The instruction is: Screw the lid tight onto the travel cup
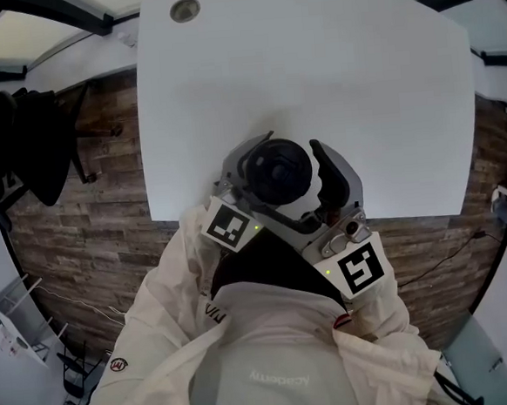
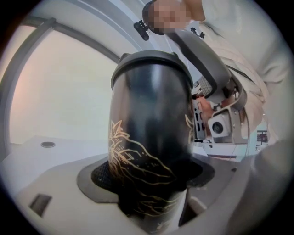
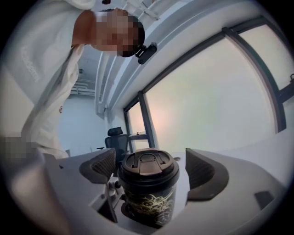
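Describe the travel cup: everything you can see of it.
The travel cup is dark and glossy, with a gold line drawing on its wall. A dark, plastic-looking lid with a flip tab sits on top. It is held roughly upright over the near edge of the white table, its body clamped by the left hand-held gripper. The right hand-held gripper brackets the lid, jaws apart, seemingly clear of it.
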Demonstrator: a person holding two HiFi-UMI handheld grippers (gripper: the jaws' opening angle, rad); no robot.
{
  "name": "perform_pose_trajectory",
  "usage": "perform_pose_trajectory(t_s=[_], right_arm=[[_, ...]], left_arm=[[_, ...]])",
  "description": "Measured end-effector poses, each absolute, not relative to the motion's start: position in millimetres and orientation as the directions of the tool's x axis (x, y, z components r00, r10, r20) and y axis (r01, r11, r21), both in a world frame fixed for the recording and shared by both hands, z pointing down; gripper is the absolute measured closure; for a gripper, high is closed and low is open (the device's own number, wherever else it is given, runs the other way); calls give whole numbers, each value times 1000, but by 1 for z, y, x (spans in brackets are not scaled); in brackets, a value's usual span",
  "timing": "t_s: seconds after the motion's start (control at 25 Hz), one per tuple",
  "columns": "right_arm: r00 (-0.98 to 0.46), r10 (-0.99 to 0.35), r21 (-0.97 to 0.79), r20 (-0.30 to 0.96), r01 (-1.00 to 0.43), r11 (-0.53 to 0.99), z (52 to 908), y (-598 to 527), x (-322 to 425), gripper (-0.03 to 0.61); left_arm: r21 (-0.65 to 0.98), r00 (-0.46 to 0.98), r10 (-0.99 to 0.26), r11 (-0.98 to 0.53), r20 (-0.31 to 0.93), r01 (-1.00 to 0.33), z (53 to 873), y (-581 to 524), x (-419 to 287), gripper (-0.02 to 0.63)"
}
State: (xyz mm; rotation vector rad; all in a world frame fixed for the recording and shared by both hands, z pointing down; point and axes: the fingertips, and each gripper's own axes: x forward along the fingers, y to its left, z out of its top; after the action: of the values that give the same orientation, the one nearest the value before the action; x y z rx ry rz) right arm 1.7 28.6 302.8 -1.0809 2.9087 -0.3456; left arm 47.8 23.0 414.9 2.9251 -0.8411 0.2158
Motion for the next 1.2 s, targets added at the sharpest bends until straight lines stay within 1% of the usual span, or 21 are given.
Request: perform_pose_trajectory(t_s=[0.16,0.28,0.36,0.44,0.56,0.64,0.68,0.76,0.84,1.0,1.12,1.2], right_arm=[[-910,-396,-145,119,-411,900,307,43,-3,123],[-956,-257,-140,139,-276,951,310,41,-13,123],[-970,-190,-153,153,-213,965,313,37,-19,123],[-980,-141,-167,142,-164,972,312,33,-25,121],[-988,-113,-177,109,-131,975,308,30,-31,123],[-985,-147,-177,87,-161,971,306,27,-31,123],[-979,-189,-178,71,-199,964,304,24,-31,123],[-950,-311,-186,43,-313,931,301,16,-28,123],[-891,-453,-193,39,-452,871,300,10,-23,123],[-712,-700,-203,56,-694,691,304,5,-6,123],[-590,-804,-195,75,-799,569,306,2,2,122],[-562,-822,-189,95,-821,540,309,1,2,123]], left_arm=[[67,875,-451,-881,177,-468,416,28,48,207],[73,899,-397,-907,187,-416,416,30,49,207],[77,914,-358,-923,192,-378,416,32,49,207],[87,927,-318,-936,198,-340,416,33,50,207],[105,940,-293,-944,175,-314,418,32,51,207],[108,938,-298,-942,176,-319,418,32,51,207],[108,934,-307,-938,181,-329,417,31,51,207],[102,920,-343,-925,190,-366,417,28,50,207],[91,899,-392,-905,197,-415,417,24,51,207],[59,839,-506,-849,198,-526,414,20,55,207],[64,801,-571,-806,182,-589,412,16,57,207],[74,799,-576,-801,169,-594,411,13,58,207]])
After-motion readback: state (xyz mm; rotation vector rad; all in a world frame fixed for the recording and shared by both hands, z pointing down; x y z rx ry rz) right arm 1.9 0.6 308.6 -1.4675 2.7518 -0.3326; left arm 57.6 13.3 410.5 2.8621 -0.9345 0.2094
